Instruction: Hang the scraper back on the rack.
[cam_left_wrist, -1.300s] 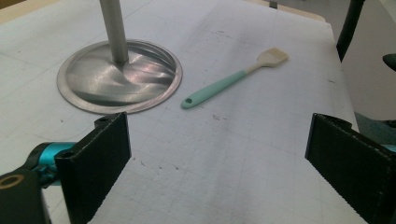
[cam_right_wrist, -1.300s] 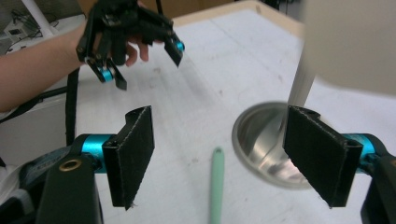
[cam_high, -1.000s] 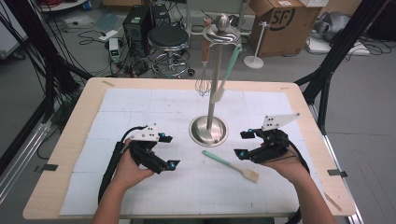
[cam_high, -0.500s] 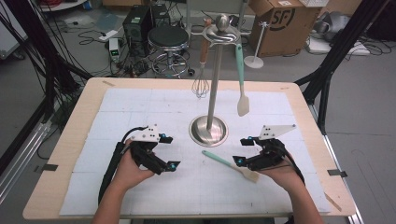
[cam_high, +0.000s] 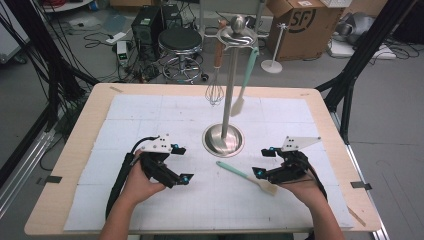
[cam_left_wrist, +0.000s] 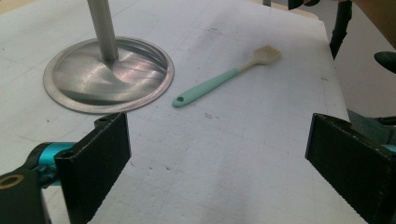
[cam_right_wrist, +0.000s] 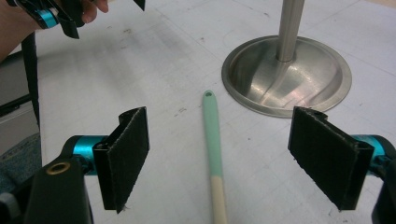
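A spatula (cam_high: 244, 175) with a teal handle and a beige head lies flat on the white mat, just in front of the steel stand's round base (cam_high: 223, 140). My right gripper (cam_high: 262, 161) sits low over it. The right gripper (cam_right_wrist: 219, 154) is open, its jaws have just been opening wider, and the spatula's handle (cam_right_wrist: 212, 135) runs between them untouched. My left gripper (cam_high: 181, 163) rests on the mat to the left, open with nothing between its jaws. From the left gripper (cam_left_wrist: 217, 158) the spatula (cam_left_wrist: 219, 79) lies farther off.
The stand's pole (cam_high: 231, 85) rises mid-table with a whisk (cam_high: 215, 93) and a second teal spatula (cam_high: 245, 80) hanging from its top. The mat covers most of the wooden table (cam_high: 320, 100). Cables, a stool and boxes are on the floor beyond.
My right gripper has sunk toward the mat, over the lying spatula. The hanging spatula has swung right and back. The left hand has stayed put.
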